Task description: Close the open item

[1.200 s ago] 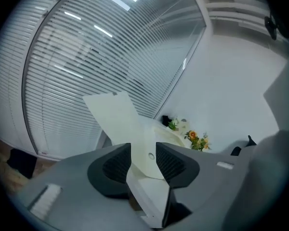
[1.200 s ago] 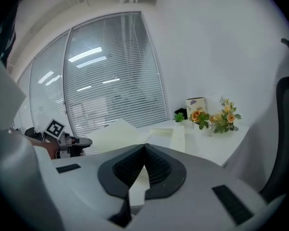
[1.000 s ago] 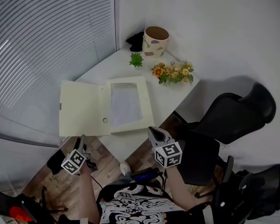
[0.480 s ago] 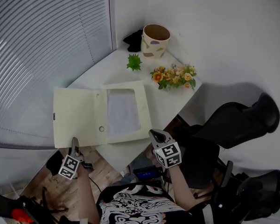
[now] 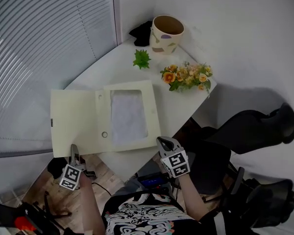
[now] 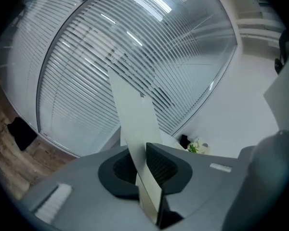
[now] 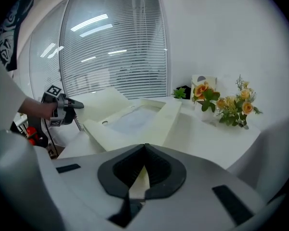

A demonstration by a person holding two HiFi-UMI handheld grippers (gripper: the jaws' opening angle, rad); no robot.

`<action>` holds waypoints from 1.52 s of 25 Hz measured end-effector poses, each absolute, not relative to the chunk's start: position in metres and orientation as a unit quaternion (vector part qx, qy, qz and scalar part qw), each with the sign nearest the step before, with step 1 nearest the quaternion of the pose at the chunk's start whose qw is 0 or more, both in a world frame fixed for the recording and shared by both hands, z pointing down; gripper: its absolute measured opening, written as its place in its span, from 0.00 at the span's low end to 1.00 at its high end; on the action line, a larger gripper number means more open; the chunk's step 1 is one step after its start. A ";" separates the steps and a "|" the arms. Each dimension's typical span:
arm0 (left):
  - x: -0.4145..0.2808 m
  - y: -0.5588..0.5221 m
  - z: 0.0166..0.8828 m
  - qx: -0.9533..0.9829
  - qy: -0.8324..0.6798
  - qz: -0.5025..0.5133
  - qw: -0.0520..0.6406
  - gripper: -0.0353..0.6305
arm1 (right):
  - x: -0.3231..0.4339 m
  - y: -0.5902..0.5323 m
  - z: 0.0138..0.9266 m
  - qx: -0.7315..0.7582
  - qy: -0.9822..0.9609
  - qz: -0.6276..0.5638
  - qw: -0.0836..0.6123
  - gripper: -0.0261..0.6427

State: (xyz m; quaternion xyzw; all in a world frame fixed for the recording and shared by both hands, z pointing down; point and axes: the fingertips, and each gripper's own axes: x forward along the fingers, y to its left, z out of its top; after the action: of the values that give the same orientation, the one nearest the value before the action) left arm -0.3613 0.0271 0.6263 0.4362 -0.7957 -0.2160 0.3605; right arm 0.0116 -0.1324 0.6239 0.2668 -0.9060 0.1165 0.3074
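Observation:
A pale yellow file box (image 5: 153,112) lies open on the white table (image 5: 183,102), a sheet of paper (image 5: 129,115) in its tray. Its lid (image 5: 73,121) is folded out flat to the left. My left gripper (image 5: 73,150) is at the lid's near edge. In the left gripper view its jaws have just closed, and the lid (image 6: 132,112) is pinched between the pads, my left gripper (image 6: 143,147) shut on it. My right gripper (image 5: 162,142) hovers by the tray's near right corner. Its tips meet in the right gripper view (image 7: 144,147), facing the box (image 7: 135,117).
At the table's far end stand a speckled pot (image 5: 165,32), a small green plant (image 5: 142,58) and a bunch of orange flowers (image 5: 187,76). Window blinds (image 5: 44,38) run along the left. A black office chair (image 5: 250,126) sits to the right of the table.
My left gripper has come up to the lid's near edge, and its jaws have closed on the lid. My right gripper has sunk slightly towards the box's near right corner.

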 end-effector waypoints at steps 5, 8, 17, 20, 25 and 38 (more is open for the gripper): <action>-0.366 0.028 0.630 0.430 -0.796 -0.225 0.363 0.10 | 0.009 -0.133 0.624 0.265 -0.903 0.135 0.310 0.05; -0.366 0.028 0.630 0.432 -0.793 -0.228 0.364 0.10 | 0.009 -0.132 0.624 0.267 -0.903 0.128 0.311 0.04; -0.363 0.025 0.625 0.452 -0.787 -0.215 0.360 0.09 | 0.009 -0.133 0.623 0.276 -0.904 0.119 0.304 0.04; -0.362 0.024 0.622 0.461 -0.784 -0.210 0.359 0.09 | 0.009 -0.133 0.624 0.279 -0.903 0.117 0.306 0.04; -0.359 0.022 0.614 0.473 -0.780 -0.212 0.350 0.08 | 0.009 -0.133 0.625 0.283 -0.902 0.121 0.304 0.04; -0.334 0.011 0.574 0.528 -0.752 -0.226 0.323 0.06 | 0.011 -0.133 0.624 0.295 -0.901 0.126 0.292 0.04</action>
State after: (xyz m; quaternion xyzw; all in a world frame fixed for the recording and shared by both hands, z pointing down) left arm -0.3343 0.0105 0.5736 0.5278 -0.7523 -0.2258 0.3232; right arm 0.0105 -0.1327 0.6244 0.2954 -0.9009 0.1256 0.2921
